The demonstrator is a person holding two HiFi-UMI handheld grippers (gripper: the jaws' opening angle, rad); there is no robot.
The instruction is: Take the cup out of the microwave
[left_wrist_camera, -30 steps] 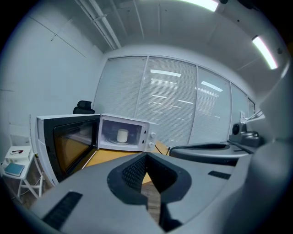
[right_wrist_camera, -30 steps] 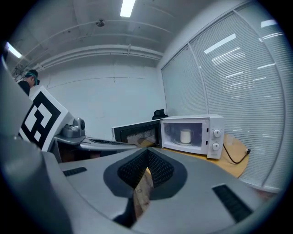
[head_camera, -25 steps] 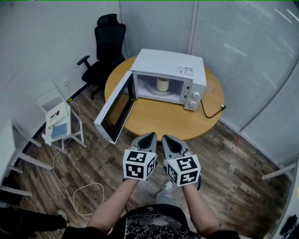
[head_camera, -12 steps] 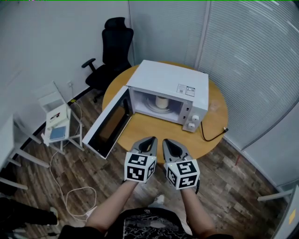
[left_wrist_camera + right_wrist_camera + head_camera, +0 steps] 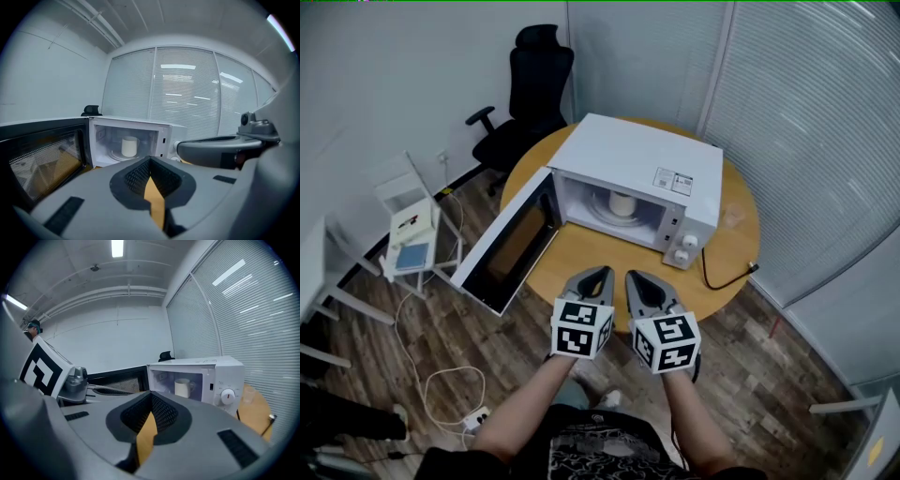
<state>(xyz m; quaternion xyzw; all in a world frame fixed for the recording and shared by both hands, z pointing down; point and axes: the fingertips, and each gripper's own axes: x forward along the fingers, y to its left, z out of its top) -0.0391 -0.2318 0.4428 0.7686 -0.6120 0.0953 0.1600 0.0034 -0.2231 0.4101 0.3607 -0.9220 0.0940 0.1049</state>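
Cup inside open microwave on round table; left tool, right tool clenched, empty.

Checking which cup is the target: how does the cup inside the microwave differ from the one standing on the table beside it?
The white cup is opaque; the clear cup is see-through. The white cup stands inside the open microwave; the clear cup stands out on the table, to the right of the microwave in the head view. The white cup has a handle, seen in the right gripper view; the clear cup shows none. Both stand upright.
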